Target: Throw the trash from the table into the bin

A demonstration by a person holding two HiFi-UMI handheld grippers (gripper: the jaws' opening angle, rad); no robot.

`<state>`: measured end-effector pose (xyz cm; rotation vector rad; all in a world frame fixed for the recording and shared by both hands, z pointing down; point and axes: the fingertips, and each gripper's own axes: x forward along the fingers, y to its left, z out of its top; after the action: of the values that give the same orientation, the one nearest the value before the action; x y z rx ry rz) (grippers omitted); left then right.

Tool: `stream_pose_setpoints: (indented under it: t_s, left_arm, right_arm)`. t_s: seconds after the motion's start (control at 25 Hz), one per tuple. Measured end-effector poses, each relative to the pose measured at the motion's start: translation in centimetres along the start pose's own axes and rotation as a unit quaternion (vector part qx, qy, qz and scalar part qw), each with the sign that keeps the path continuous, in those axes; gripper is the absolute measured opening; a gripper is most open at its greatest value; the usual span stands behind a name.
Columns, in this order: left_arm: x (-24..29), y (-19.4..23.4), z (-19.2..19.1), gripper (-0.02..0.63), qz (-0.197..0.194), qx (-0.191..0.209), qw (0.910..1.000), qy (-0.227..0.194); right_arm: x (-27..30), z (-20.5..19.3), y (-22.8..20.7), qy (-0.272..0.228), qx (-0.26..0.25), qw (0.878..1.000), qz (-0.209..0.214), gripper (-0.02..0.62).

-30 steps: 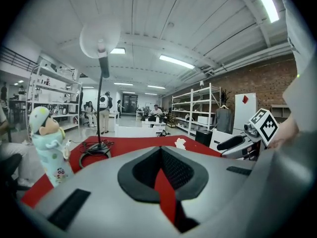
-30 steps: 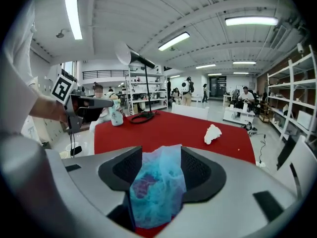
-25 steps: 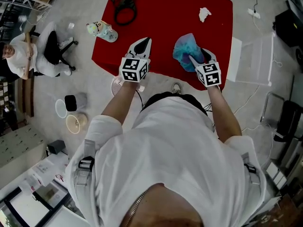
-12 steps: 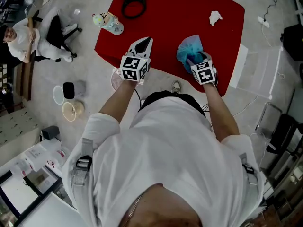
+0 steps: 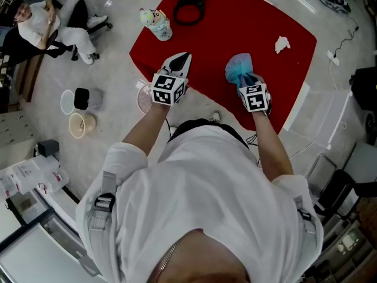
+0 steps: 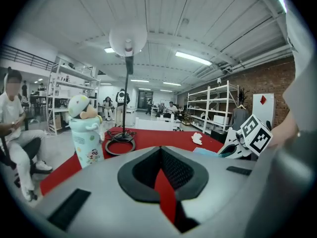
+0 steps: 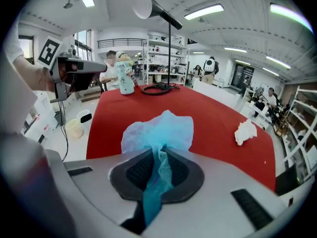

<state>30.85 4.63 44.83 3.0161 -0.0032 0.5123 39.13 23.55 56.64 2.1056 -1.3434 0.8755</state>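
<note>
A crumpled blue tissue (image 5: 238,68) lies near the front edge of the red table (image 5: 235,22). My right gripper (image 5: 245,79) is closing its jaws on it, and in the right gripper view the blue tissue (image 7: 158,133) is pinched between the pads and bunches out past them. A white crumpled tissue (image 5: 282,43) lies farther back on the right, also seen as a small white wad (image 7: 245,131). My left gripper (image 5: 181,58) hovers over the table's front left edge, shut and empty (image 6: 161,170).
A cartoon-printed bottle (image 5: 156,23) and a black cable coil with a stand (image 5: 189,10) sit at the table's far left. On the floor to the left stand a white bin (image 5: 68,101), a black container (image 5: 82,98) and a beige bucket (image 5: 78,124). A seated person (image 5: 53,25) is beyond them.
The right gripper's jaws, open around the blue tissue before, have closed onto it. Both grippers have shifted across the table's front edge, and the head view has swung.
</note>
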Motion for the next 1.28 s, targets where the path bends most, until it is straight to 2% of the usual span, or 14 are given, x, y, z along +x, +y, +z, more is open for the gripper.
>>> stream_pose_setpoints:
  t_s: [0.28,0.56,0.76,0.96,1.16,1.28]
  left_arm:
    - [-4.8,4.9,0.5,0.011,0.062,-0.02,0.9974,-0.029]
    - [-12.8,11.7,-0.4,0.011,0.15,-0.048,0.9863,-0.049]
    - [-20.7,16.4,-2.1,0.011,0.231,-0.068,0.9689,-0.057]
    - [-28.7,20.1,-5.1,0.011,0.299,-0.092,0.948,-0.058]
    - [-36.1,22.0,-8.9,0.011,0.364,-0.123,0.922,-0.051]
    - [-39.3,22.8,-10.9,0.011,0.384,-0.137,0.9119,-0.046]
  right_arm:
    - [0.1,8.3,3.9,-0.071,-0.046,0.996,0.027,0.02]
    - [0.7,15.7,13.5,-0.118,-0.116,0.981,0.104,0.02]
    - [1.7,19.8,22.5,-0.138,-0.173,0.959,0.178,0.021]
    - [2.9,21.7,31.2,-0.142,-0.209,0.939,0.235,0.021]
    - [4.3,21.9,39.1,-0.13,-0.243,0.917,0.289,0.021]
    - [5.1,21.8,42.8,-0.121,-0.252,0.91,0.307,0.021]
